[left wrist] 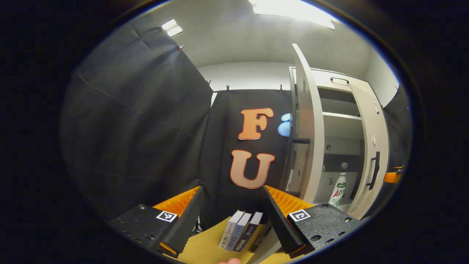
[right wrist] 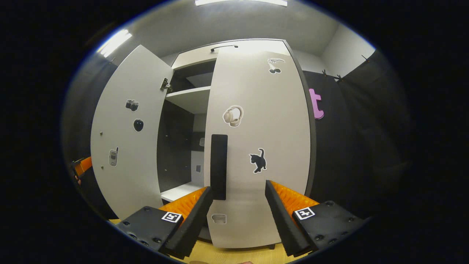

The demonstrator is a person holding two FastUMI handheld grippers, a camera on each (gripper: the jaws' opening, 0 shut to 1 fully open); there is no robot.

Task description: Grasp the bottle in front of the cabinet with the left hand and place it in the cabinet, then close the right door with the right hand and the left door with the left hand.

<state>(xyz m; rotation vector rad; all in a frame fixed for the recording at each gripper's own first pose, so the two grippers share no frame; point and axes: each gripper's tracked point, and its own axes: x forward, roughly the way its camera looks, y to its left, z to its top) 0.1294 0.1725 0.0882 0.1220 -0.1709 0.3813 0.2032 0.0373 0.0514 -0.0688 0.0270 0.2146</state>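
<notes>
Right gripper (right wrist: 236,216) jaws spread, empty, facing right door (right wrist: 256,146) near its black handle (right wrist: 219,167). Left gripper (left wrist: 232,216) jaws likewise spread, empty. Bottle (left wrist: 338,190) upright on lower shelf inside cabinet (left wrist: 339,124). Left door (right wrist: 126,132) wide open. Risk: finger snagging handle, jolting cabinet, toppling bottle.

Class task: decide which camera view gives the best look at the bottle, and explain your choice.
The left gripper view: the bottle stands upright inside the cabinet, seen through the gap between its doors. In the right gripper view, the right door faces the camera, covering much of the interior.
</notes>
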